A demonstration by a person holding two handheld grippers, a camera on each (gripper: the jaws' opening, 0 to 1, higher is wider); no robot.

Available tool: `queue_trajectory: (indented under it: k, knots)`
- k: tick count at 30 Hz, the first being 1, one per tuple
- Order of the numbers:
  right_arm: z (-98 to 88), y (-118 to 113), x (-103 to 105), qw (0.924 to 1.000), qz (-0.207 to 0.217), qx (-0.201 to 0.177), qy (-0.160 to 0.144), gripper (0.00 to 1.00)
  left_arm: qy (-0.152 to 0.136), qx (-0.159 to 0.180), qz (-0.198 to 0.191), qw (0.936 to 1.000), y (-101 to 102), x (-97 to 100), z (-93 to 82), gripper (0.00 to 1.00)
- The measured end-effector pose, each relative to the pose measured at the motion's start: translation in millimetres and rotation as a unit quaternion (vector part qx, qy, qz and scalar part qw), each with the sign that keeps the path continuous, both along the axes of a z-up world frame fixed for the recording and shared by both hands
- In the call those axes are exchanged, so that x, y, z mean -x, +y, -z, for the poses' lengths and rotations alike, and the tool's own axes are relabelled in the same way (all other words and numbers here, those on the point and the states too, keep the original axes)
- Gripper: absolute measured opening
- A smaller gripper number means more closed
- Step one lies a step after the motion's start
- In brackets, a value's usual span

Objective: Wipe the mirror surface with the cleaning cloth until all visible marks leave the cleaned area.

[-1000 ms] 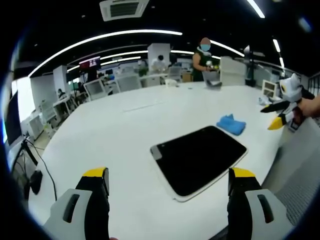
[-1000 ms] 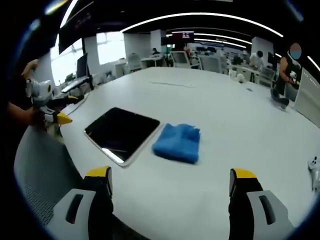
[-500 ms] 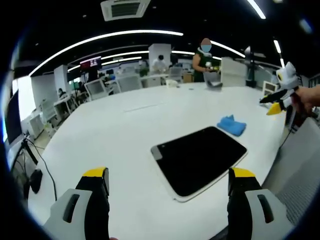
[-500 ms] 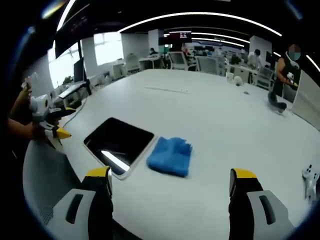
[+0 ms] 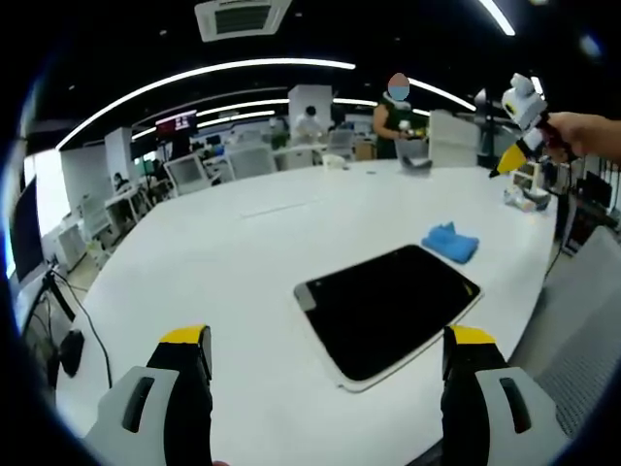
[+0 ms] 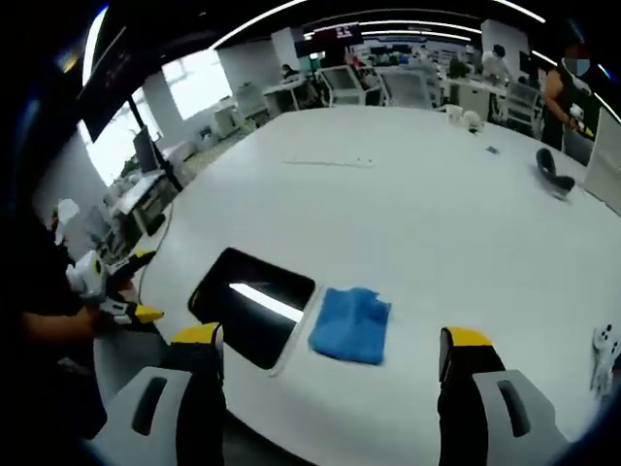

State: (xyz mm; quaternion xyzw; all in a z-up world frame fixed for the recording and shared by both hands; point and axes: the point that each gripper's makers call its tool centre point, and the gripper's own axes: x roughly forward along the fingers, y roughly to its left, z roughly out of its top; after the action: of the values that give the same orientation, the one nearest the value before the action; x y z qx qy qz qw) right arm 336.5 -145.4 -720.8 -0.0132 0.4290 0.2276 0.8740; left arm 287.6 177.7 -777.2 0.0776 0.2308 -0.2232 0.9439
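The mirror [image 5: 388,311] is a dark rectangle with a white rim, lying flat on the white table [image 5: 223,262]. A blue cleaning cloth [image 5: 449,242] lies crumpled just beyond its far right corner. My left gripper [image 5: 327,342] hovers open before the mirror's near edge, holding nothing. A hand holds my right gripper [image 5: 517,124] high at the upper right. In the right gripper view the cloth [image 6: 352,323] lies beside the mirror [image 6: 254,306], both well below my open right gripper [image 6: 327,338]. The left gripper [image 6: 109,299] is at the left there.
A person [image 5: 393,115] stands at the table's far end. Small white items [image 5: 524,199] sit near the right edge. A dark object [image 6: 553,175] and a white device [image 6: 609,345] lie on the table. A grey mesh chair [image 5: 582,335] is at the right. Desks and monitors fill the background.
The right gripper has risen well above the table and now looks down on the cloth and mirror. The left gripper, mirror and cloth have stayed put.
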Motion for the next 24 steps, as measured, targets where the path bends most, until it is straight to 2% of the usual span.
queue_trajectory:
  k: [5, 9, 13, 17, 24]
  knots:
    - [0.8, 4.3, -14.1, 0.9997, 0.007, 0.006, 0.023, 0.86, 0.0, -0.007, 0.001, 1.0, 1.2, -0.1, 0.8, 0.99]
    - [2.4, 5.9, -27.4, 0.9997, 0.007, 0.02, 0.015, 0.81, 0.0, -0.004, -0.004, 1.0, 2.8, -0.8, 0.7, 0.99]
    - [16.0, 7.8, -31.7, 0.9992, 0.008, 0.034, 0.019, 0.74, -0.001, -0.005, -0.004, 1.0, 3.0, -1.0, 0.5, 0.99]
    - [30.6, 9.3, -33.1, 0.9989, 0.006, 0.043, 0.019, 0.63, 0.0, -0.004, -0.004, 1.0, 3.1, -1.3, 1.2, 0.99]
    - [66.3, 12.1, -33.7, 0.9986, 0.01, 0.046, 0.025, 0.49, 0.003, -0.007, -0.003, 1.0, 3.2, -1.1, 3.1, 0.99]
